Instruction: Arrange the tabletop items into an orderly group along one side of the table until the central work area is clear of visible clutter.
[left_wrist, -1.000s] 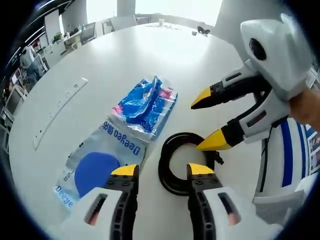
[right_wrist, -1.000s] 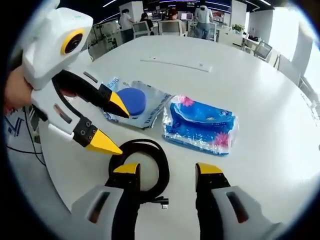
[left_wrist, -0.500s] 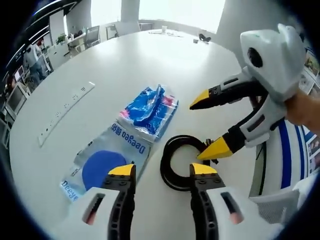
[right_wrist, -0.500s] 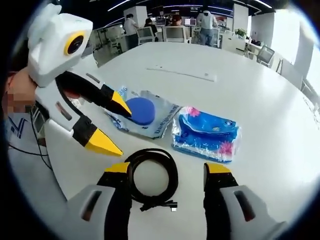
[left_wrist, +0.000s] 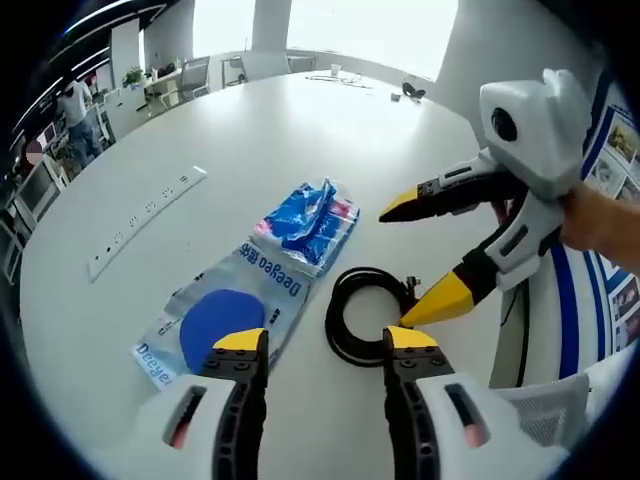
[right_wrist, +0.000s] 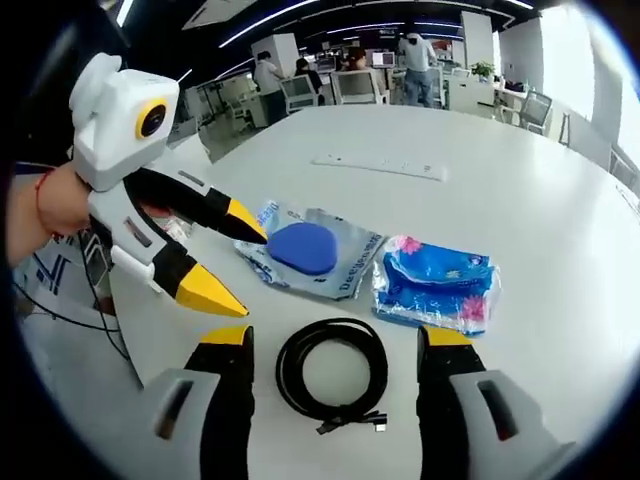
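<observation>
Three items are lying grouped on the white desk (right_wrist: 560, 230): a coiled black cable (right_wrist: 333, 372) nearest the person, a clear bag holding a blue disc (right_wrist: 305, 250) beyond it, and a blue patterned packet (right_wrist: 437, 283) beside that bag. Both grippers are hovering over the cable with jaws spread and empty, the left gripper (left_wrist: 325, 345) and the right gripper (right_wrist: 335, 340) facing each other. The step appears to be the approach; the next move is probably calling for closing on the coil's rim.
</observation>
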